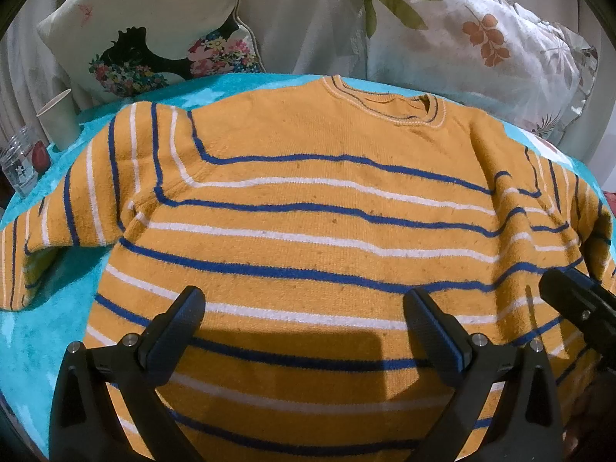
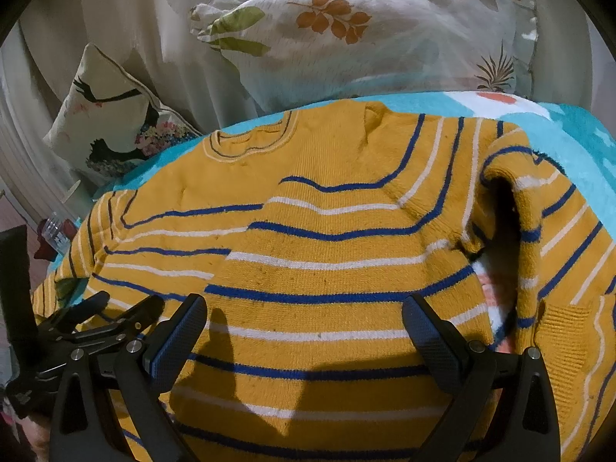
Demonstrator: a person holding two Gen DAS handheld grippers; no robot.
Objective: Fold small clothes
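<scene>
Both tools are spread wide and hold nothing. The left tool hovers over the lower body of a small mustard-yellow sweater with blue and white stripes, its two black ribbed fingers well apart above the knit; whether they touch the fabric cannot be told. The right tool hangs beside it over the same lower body, equally open. The sweater lies face up and spread flat on a turquoise fleece blanket, collar toward the far edge and hem toward the near edge, under the tools. A likely fault from here is a shallow pinch that takes only the top layer of knit, so that the front lifts away from the back and the fold comes out bunched. The loose knit may also stretch or slide on the fleece if one side is pulled sooner than the other. The left wrist view shows the sleeve on its left lying flat toward the left edge of the blanket, and beyond that edge a paper cup and a clear glass jar, close enough to be knocked by a swung sleeve. The right wrist view shows instead that the right sleeve is humped and folded on itself, with a dark hollow beneath it; it would need flattening first. Each view catches part of the other tool at its side. Behind the far edge lie two floral pillows against pale cloth.
</scene>
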